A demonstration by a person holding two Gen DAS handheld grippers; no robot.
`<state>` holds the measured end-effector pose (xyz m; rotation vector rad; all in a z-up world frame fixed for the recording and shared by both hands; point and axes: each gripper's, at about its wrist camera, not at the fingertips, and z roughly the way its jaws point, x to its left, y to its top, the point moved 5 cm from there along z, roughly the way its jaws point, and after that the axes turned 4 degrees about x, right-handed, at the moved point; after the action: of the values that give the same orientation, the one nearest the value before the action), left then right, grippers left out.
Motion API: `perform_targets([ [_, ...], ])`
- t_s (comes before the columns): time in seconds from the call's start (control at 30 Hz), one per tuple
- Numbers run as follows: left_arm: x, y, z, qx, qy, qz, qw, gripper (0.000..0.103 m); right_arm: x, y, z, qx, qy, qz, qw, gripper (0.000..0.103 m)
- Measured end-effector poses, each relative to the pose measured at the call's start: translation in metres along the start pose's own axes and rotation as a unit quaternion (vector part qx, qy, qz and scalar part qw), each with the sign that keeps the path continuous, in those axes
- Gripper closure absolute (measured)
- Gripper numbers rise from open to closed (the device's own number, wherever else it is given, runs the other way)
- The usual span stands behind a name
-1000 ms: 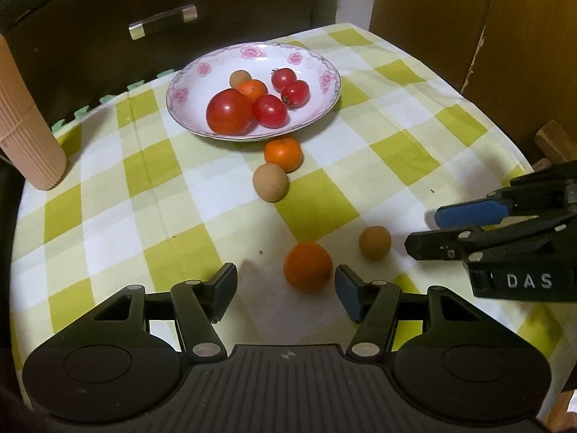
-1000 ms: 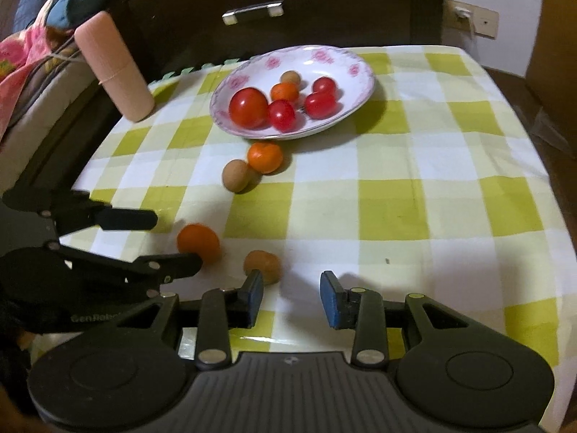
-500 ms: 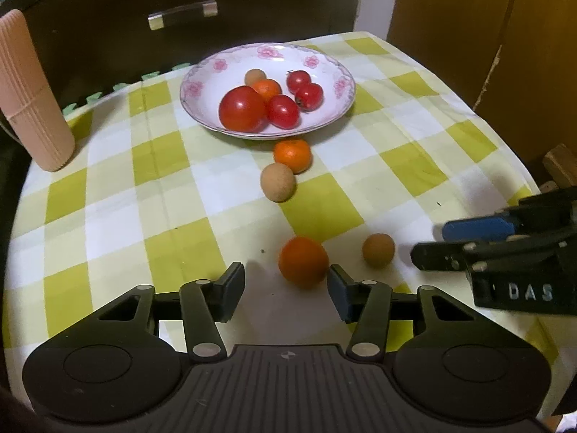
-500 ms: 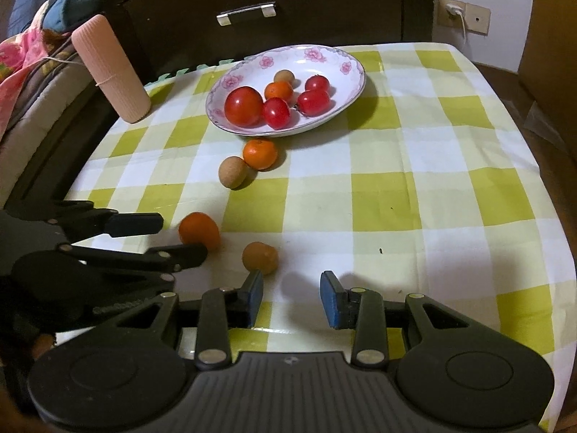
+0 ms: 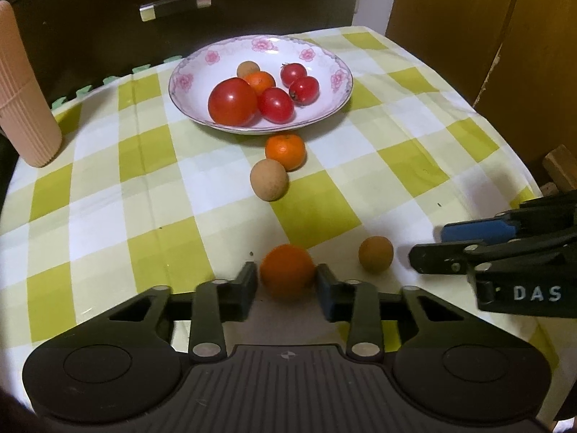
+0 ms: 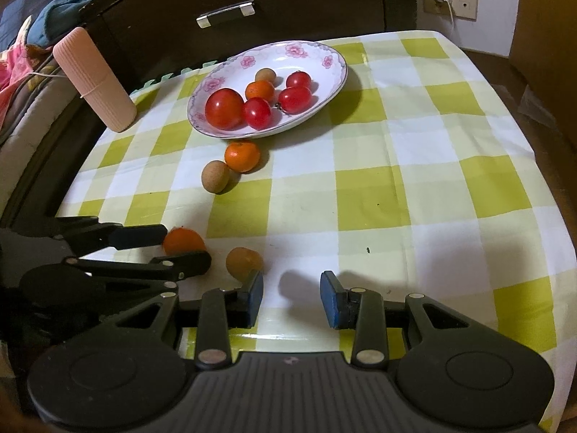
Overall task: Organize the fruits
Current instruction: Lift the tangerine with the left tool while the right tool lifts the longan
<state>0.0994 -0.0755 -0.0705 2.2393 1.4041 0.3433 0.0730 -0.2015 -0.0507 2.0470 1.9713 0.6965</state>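
A floral plate (image 5: 335,75) at the back of the checked cloth holds several tomatoes, an orange and a brown fruit; it also shows in the right wrist view (image 6: 335,57). My left gripper (image 5: 287,281) has its jaws closed against both sides of an orange (image 5: 287,270) on the cloth, which also shows in the right wrist view (image 6: 182,240). A small brown fruit (image 5: 375,254) lies just right of it. My right gripper (image 6: 291,290) is open and empty, with that brown fruit (image 6: 243,261) just beyond its left fingertip. Another orange (image 5: 285,151) and a brown fruit (image 5: 269,179) lie in front of the plate.
A ribbed pink cylinder (image 5: 23,101) stands at the back left of the table. A dark cabinet with a metal handle (image 5: 175,3) is behind the table. The table edge drops off on the right beside wooden panels (image 5: 468,18).
My left gripper has moved forward around the near orange and its jaws have narrowed onto it. My right gripper has barely moved and stays open.
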Motion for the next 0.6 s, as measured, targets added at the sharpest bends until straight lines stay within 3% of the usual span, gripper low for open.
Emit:
perform_targets([
  [0.6, 0.022, 0.002, -0.013, 0.0, 0.015, -0.027, 0.9995, 0.062, 0.026, 0.005, 0.019, 0.006, 0.018, -0.043, 0.999, 0.07],
])
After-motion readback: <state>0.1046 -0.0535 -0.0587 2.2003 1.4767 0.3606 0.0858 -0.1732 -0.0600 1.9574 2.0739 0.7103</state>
